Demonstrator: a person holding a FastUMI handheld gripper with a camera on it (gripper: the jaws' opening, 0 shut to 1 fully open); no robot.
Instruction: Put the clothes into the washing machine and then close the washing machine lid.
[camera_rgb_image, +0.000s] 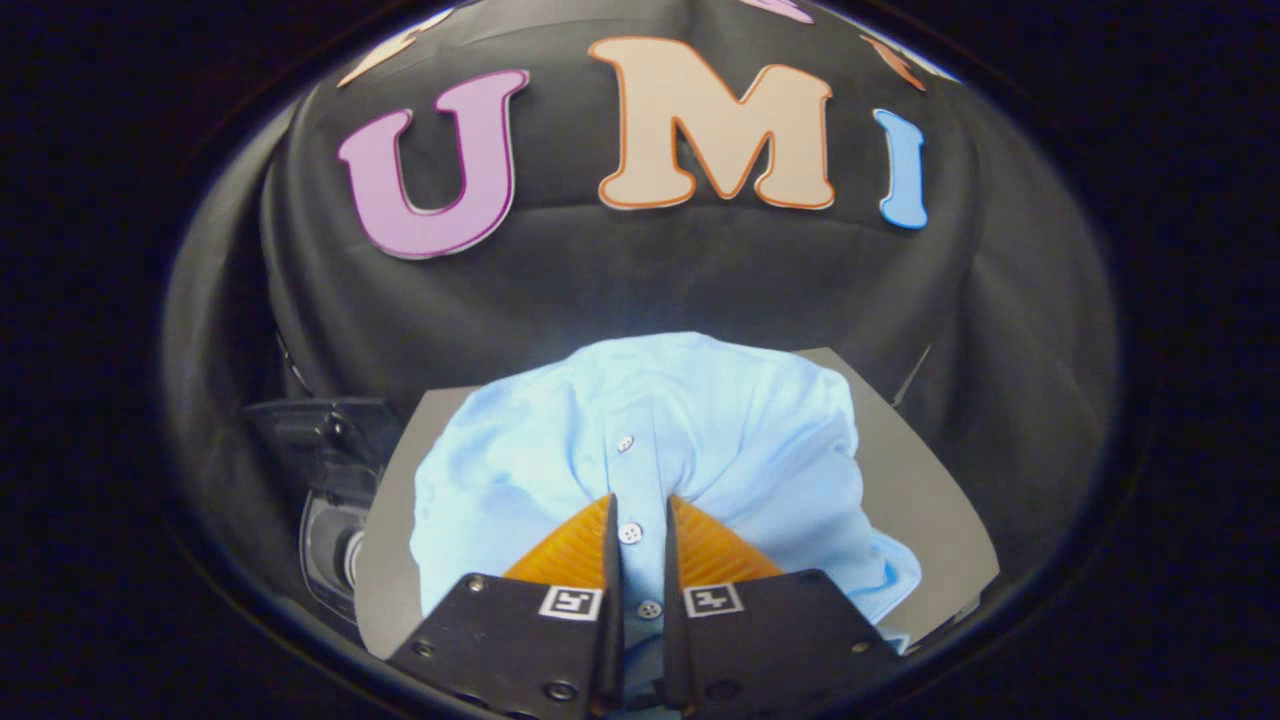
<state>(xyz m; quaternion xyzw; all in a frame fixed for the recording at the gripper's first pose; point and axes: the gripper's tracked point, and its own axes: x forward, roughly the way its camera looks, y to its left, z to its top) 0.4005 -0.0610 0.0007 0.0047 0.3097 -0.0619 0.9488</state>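
A light blue buttoned shirt (700, 430) lies bunched on a grey table top (930, 480). My gripper (641, 505) is shut on the shirt's button placket, the cloth pinched between both fingers and gathered into folds around them. A row of small buttons runs down the strip of fabric held between the fingers. To the left, below the table's edge, part of the washing machine (330, 500) shows as a dark body with a grey rounded part.
The black cloth wall (640, 280) hangs close behind the table. The table's right part beside the shirt is bare grey surface.
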